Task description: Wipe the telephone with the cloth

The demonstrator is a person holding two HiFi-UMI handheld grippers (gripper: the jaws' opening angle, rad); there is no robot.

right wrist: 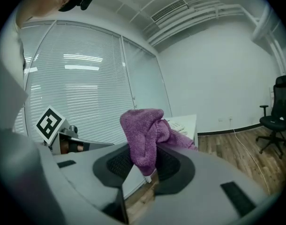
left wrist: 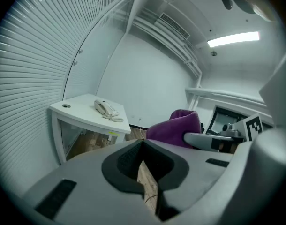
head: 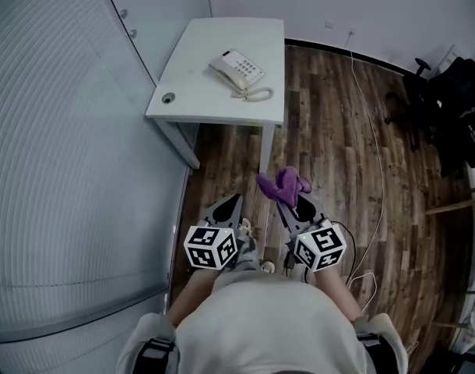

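The wooden floor (head: 339, 131) filled most of what I saw below me, with a curved wall of white blinds (head: 58, 170) running along my left side. Ahead of me a white table (head: 198, 92) stood against those blinds, and well off to my right a black office chair (head: 448, 107) was parked near the far wall.

I held both grippers low in front of my body, well short of the table and side by side over the floor. My left gripper (head: 231, 202) had its jaws closed right together with nothing between them; in the left gripper view I could see only a strip of floor past the dark pads (left wrist: 126, 161). My right gripper (head: 293, 207) was clamped on the purple cloth (head: 284, 184). The pads pinched a lower fold of it, and the rest of the cloth stood up in a bunched lump above the jaws and flopped over towards the right.

The telephone (head: 237, 70), cream-coloured with its handset on the cradle, lay on the far right part of the table, turned at an angle, with its coiled cord looped beside it near the table's right edge. Neither gripper nor the cloth touched it. A small round cable hole (head: 169, 97) sat at the table's near left corner, and a thin white cable (head: 374, 154) trailed across the floor to my right.
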